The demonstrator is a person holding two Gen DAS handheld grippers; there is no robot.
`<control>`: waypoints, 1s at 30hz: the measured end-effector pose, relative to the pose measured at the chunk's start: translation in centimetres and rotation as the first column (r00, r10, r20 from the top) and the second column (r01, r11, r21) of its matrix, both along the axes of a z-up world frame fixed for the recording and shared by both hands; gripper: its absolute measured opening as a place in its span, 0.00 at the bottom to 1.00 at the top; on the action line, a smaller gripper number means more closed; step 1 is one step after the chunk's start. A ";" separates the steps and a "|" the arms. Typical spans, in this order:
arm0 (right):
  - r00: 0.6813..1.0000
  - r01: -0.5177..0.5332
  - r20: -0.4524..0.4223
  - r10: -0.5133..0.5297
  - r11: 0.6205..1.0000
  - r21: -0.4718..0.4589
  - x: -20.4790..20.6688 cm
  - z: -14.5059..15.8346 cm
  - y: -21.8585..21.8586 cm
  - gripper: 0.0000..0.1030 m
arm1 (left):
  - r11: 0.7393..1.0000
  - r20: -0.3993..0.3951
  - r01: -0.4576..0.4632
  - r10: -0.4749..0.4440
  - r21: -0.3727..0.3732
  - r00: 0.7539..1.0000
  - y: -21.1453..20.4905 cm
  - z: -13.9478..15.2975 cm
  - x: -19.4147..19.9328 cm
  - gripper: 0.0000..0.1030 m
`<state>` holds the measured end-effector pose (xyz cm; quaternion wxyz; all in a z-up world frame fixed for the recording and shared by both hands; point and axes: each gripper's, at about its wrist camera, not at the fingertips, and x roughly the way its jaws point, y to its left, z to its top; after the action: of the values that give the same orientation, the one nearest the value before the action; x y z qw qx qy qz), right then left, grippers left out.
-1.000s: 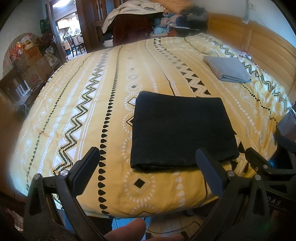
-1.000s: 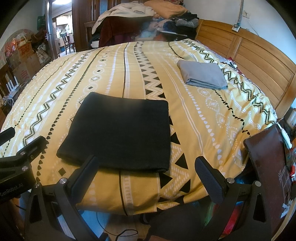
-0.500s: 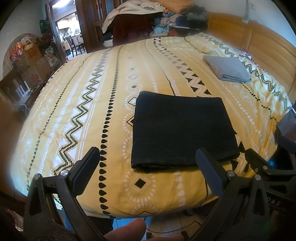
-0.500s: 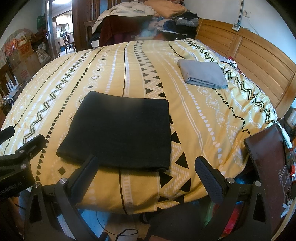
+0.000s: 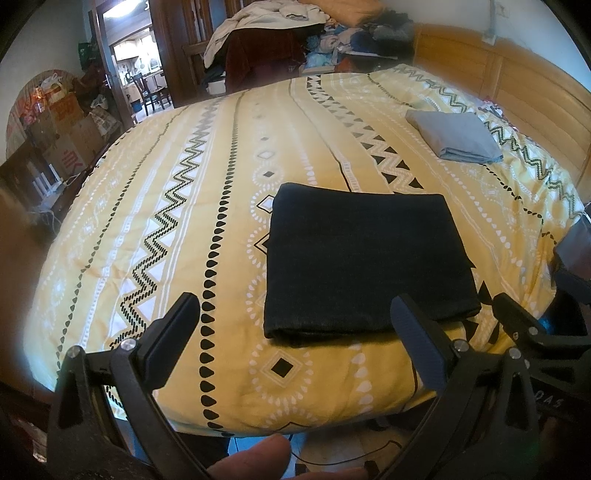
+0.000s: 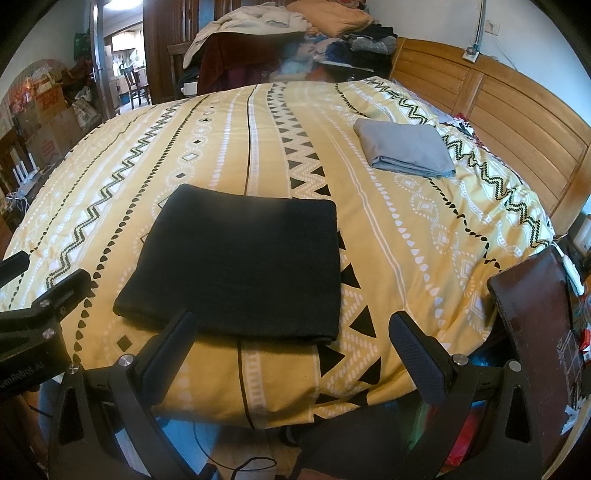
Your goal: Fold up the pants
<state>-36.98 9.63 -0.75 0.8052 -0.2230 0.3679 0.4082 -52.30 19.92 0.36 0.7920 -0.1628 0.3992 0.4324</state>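
Left wrist view first: we see our left gripper (image 5: 295,339) held off the near edge of the bed, its two black fingers spread wide with nothing between them. Straight ahead of it, slightly toward its right finger, the black pants (image 5: 364,262) lie folded into a flat, near-square packet on the yellow patterned bedspread (image 5: 207,177). The packet's near folded edge sits just beyond the fingertips, apart from them. Farther ahead and to the right, a folded grey garment (image 5: 454,134) rests near the wooden headboard (image 5: 517,81). A fingertip (image 5: 255,458) of the hand holding the tool shows at the bottom edge, and part of the other tool's frame juts in at the right.

From the right wrist view, our right gripper (image 6: 295,339) is likewise spread open and empty, held off the bed's edge. Here the black pants (image 6: 240,262) lie ahead and toward its left finger, whose tip overlaps the packet's near edge in the picture; we cannot tell whether it touches the cloth. The grey garment (image 6: 402,147) lies well beyond, ahead and to the right. A pile of clothes (image 6: 280,26) is heaped past the far side of the bed.
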 end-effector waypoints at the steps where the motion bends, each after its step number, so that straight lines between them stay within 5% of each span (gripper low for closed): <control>1: 1.000 0.000 -0.001 0.000 1.000 0.001 0.0 0.0 0.0 1.00 | 1.000 -0.005 -0.002 0.002 0.005 1.000 0.1 0.0 0.0 1.00; 30: 1.000 0.000 0.005 0.000 0.999 0.034 -0.3 1.4 -0.2 1.00 | 0.995 -0.045 -0.022 0.026 0.095 0.999 -0.5 0.5 0.3 1.00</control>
<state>-37.33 9.42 0.61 0.8098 -0.2104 0.3588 0.4138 -52.01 19.39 0.81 0.7840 -0.1199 0.3946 0.4640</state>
